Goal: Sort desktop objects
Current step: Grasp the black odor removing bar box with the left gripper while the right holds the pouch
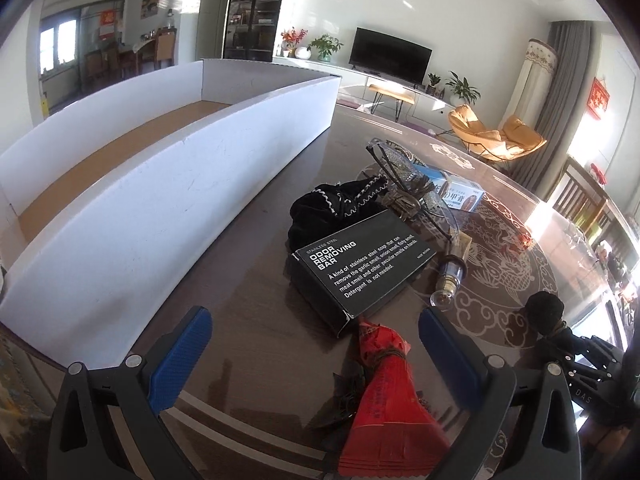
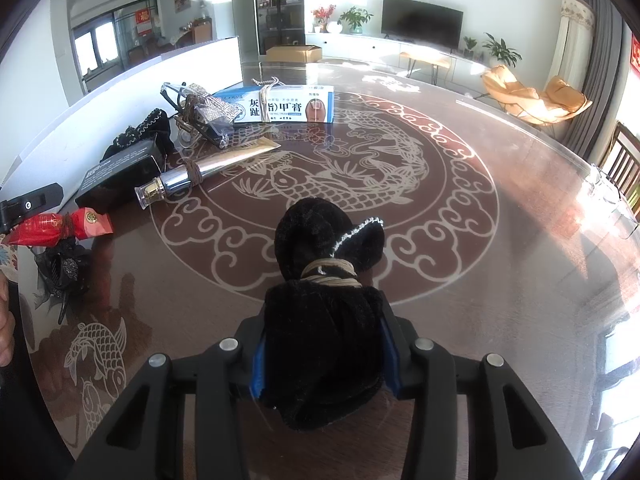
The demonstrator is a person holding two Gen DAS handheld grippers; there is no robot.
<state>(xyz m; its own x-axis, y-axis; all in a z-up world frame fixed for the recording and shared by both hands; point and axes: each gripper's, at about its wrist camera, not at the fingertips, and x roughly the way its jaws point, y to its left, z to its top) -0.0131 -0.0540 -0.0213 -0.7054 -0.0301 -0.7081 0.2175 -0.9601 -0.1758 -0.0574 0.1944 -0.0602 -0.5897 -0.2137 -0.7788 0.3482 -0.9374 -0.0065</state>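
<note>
My left gripper (image 1: 316,336) is open and empty over a red packet (image 1: 390,396) tied with cord, which lies between its blue pads. Ahead lie a black "Odor Removing Bar" box (image 1: 360,266), a black velvet pouch (image 1: 340,208), glasses (image 1: 404,176), a silver tube (image 1: 450,276) and a blue-white cream box (image 1: 460,194). A long white cardboard tray (image 1: 168,184) stands to the left. My right gripper (image 2: 324,356) is shut on a black velvet pouch (image 2: 324,280) tied with cord, above the table. That pouch also shows in the left wrist view (image 1: 544,308).
The round glass-topped table (image 2: 460,240) has a dragon pattern. A black hair clip (image 2: 60,272) lies next to the red packet (image 2: 60,224) at the table's left edge. The cream box (image 2: 280,104) and the tube (image 2: 200,172) lie further back.
</note>
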